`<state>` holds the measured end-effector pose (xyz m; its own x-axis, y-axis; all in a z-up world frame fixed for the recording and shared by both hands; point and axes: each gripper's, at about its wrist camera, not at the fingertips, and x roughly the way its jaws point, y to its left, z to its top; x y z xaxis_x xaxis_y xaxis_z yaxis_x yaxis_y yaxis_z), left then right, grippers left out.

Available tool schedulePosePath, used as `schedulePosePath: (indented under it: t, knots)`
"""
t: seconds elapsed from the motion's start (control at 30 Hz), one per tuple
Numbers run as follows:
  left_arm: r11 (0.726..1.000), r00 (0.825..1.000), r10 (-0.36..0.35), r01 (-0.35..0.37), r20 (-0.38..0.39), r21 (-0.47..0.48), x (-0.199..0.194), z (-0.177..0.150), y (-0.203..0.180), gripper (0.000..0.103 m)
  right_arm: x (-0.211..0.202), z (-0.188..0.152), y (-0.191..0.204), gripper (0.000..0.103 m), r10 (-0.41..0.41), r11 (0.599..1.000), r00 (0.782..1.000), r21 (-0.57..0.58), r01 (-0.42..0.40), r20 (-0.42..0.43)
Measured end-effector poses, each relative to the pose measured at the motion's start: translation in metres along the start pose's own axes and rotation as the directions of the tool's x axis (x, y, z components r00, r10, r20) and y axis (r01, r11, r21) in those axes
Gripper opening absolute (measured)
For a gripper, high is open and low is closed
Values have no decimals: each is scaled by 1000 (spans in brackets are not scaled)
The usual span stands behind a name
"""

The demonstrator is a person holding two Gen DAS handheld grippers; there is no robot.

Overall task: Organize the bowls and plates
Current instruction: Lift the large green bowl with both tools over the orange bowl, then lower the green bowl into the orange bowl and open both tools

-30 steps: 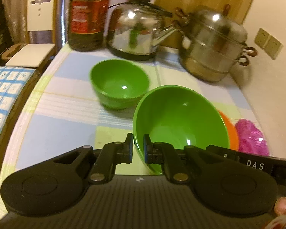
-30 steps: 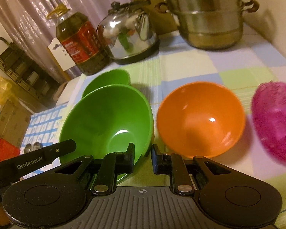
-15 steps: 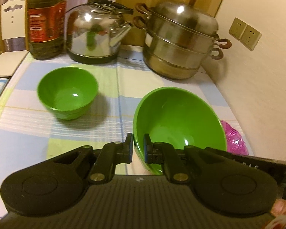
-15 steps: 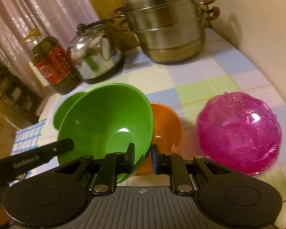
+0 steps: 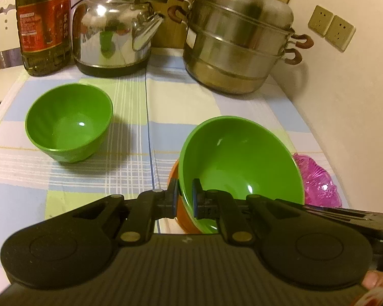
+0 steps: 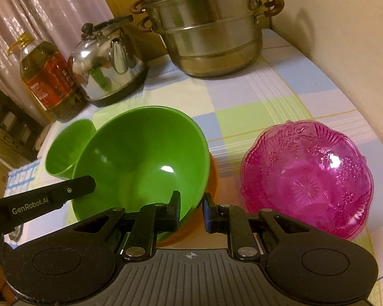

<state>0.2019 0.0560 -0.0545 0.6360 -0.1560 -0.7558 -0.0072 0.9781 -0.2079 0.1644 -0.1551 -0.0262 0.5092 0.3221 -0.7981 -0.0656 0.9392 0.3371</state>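
A table covered by a checked cloth (image 5: 130, 117) in pale blue, green and white stands against a cream wall bearing two sockets (image 5: 330, 28); a curtain hangs behind the table's far left end. Along the back edge, from left to right in the left wrist view: an oil bottle (image 5: 44, 23) with a red label, a polished steel kettle (image 5: 113, 28) on a dark base, and a tiered steel steamer pot (image 5: 238, 35) with brown handles, its lid on.

A small green bowl (image 5: 69, 122) sits upright and empty on the cloth, well apart from the rest. A large green bowl (image 5: 238, 164) is tilted, its inside bare, its lower side resting in an orange bowl (image 5: 181, 210) of which only a sliver of rim shows. Just to the right lies a pink patterned glass dish (image 6: 306, 176), also empty, near the orange bowl; whether they touch cannot be told.

The left gripper (image 5: 184, 199) is level with the table and pinches the near rim of the large green bowl, one finger outside the wall and one inside, the gap between them narrow. The right gripper (image 6: 191, 210) points the same way from the right; its fingers stand a little apart, one finger inside the large green bowl's rim, the other outside over the orange rim, and whether they press on the wall cannot be told. A thumb tip shows at the lower right corner of the left wrist view
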Motion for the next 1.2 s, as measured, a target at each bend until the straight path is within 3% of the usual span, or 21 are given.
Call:
schedulePosePath:
  t: [1.03, 1.2]
  knots:
    - [999, 1000, 9, -10, -28, -33, 23, -11, 8, 9, 22, -5, 17, 19, -99, 984, 995, -146, 101, 19]
    - [998, 1000, 31, -31, -6, -53, 20, -10, 11, 14, 22, -6, 14, 47, -90, 989, 995, -116, 93, 30]
